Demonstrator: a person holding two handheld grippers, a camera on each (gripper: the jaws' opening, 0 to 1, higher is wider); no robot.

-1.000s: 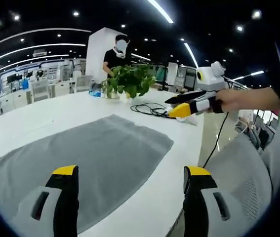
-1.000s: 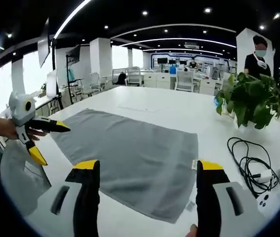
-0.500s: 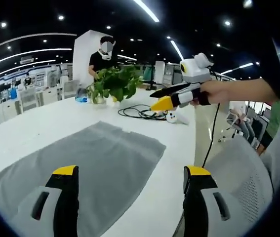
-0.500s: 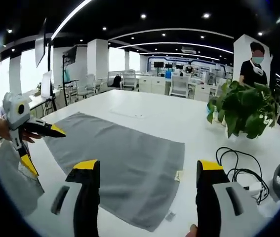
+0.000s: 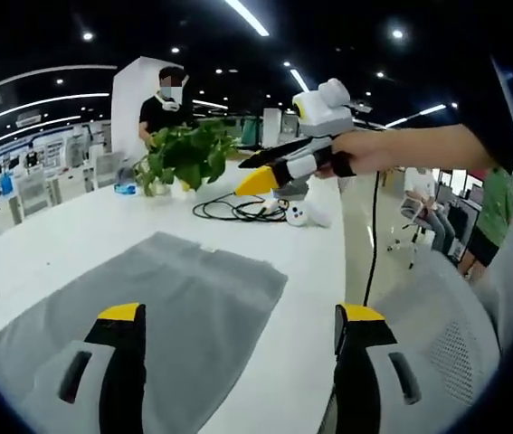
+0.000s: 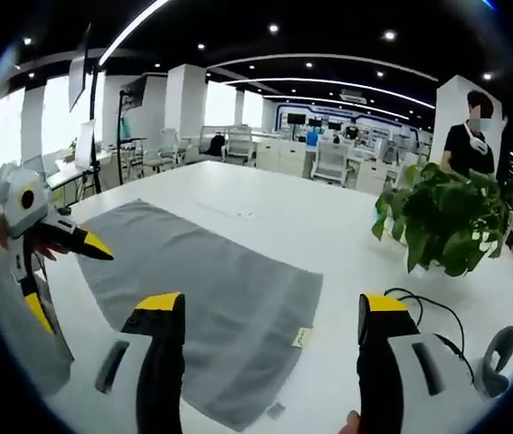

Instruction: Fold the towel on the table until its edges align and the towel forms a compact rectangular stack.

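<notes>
A grey towel [image 5: 156,303] lies flat and unfolded on the white table [image 5: 66,240]; in the right gripper view the towel [image 6: 211,276] shows a small label at its near edge. My left gripper [image 5: 238,316] hovers open over the towel's near edge, nothing between its yellow-tipped jaws. My right gripper [image 6: 271,307] is open above the towel's right end. In the left gripper view the right gripper [image 5: 251,170] is held in the air, open, beyond the towel's far corner. In the right gripper view the left gripper [image 6: 73,287] is open off the towel's left edge.
A potted plant [image 5: 184,154] [image 6: 446,221] stands at the table's far side, with a black cable [image 5: 233,210] [image 6: 428,312] and a white controller [image 5: 301,214] beside it. A person [image 6: 469,136] stands behind the plant. A grey mesh chair [image 5: 455,334] sits by the table's edge.
Both views have shifted with the hands. In the left gripper view the right gripper now sits higher and further left. The towel lies flat as before, and both grippers stay open.
</notes>
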